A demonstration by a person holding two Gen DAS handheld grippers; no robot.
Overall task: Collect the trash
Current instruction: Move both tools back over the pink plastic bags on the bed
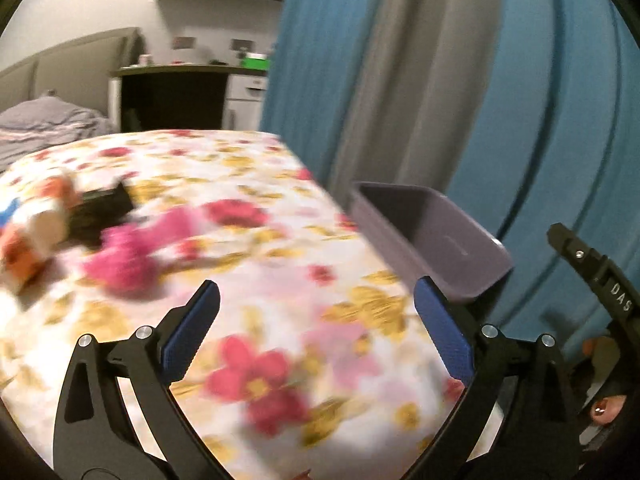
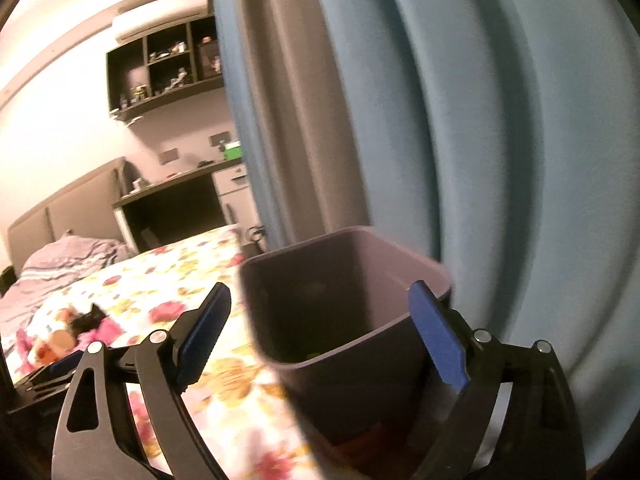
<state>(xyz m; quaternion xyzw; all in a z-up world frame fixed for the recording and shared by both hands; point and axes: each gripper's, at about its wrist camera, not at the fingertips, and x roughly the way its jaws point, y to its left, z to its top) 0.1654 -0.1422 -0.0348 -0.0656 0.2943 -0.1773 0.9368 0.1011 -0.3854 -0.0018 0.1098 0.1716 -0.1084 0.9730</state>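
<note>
A pile of trash lies on the floral bedspread (image 1: pixel 280 280): a crumpled pink piece (image 1: pixel 132 256), a black item (image 1: pixel 100 212) and an orange-and-white packet (image 1: pixel 36 232). The pile also shows small in the right wrist view (image 2: pixel 76 328). A purple bin (image 1: pixel 432 232) stands beside the bed by the curtain. My left gripper (image 1: pixel 318 328) is open and empty above the bed, right of the pile. My right gripper (image 2: pixel 320 328) is open and empty, right over the bin (image 2: pixel 344 320). Something small and greenish lies inside the bin; I cannot tell what.
Blue and grey curtains (image 1: pixel 480 100) hang right behind the bin. A dark desk (image 1: pixel 180 96) and wall shelves (image 2: pixel 164 68) stand beyond the bed. A grey striped blanket (image 1: pixel 44 124) lies at the headboard. My right gripper's side shows in the left wrist view (image 1: pixel 592 280).
</note>
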